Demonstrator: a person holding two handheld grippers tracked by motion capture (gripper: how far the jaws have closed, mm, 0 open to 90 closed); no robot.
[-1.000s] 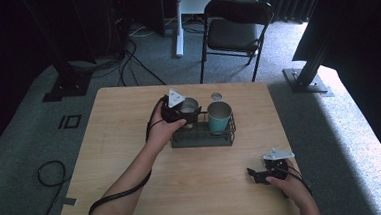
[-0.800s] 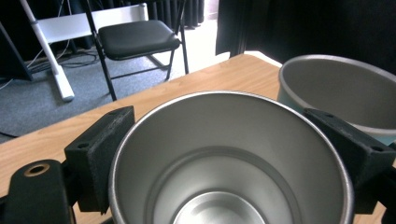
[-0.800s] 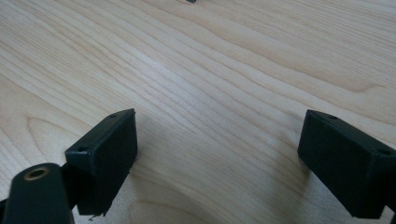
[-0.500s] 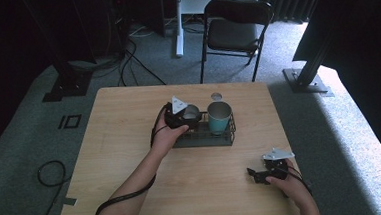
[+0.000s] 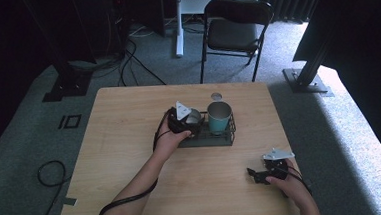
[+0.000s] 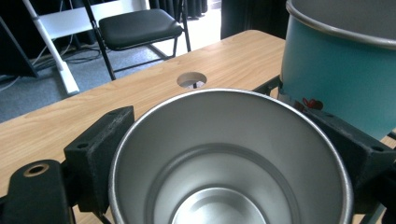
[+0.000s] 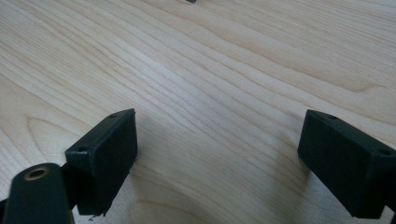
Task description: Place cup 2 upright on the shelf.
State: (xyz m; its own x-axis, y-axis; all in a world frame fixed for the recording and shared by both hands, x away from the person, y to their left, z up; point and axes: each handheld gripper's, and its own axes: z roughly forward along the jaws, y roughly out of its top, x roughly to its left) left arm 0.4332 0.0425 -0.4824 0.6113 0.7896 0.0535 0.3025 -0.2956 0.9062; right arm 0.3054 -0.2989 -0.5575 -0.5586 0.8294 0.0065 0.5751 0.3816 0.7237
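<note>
Fingers [image 6: 100, 154] of the left gripper [image 5: 187, 121] clamp the steel cup [image 6: 229, 158], steadying it in the wire rack [image 5: 215, 138]; the right gripper [image 7: 224, 158] rests spread on the counter [image 5: 129, 121], idle.

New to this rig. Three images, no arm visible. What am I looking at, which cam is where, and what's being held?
There is no robot here: a person holds a pair of handheld tongs in each hand at a wooden table. The high view comes from a fixed camera above the person's side, looking forward and down. The other two come from cameras riding on the tongs, looking along their black jaws.

On the table stands a black wire rack holding a teal cup and a steel cup. A round hole in the tabletop lies just beyond the rack.

The left tongs are at the rack; in the left gripper view their jaws sit on either side of the steel cup, apparently gripping it. The right tongs rest near the table's near right corner, jaws wide apart over bare wood, holding nothing.
</note>
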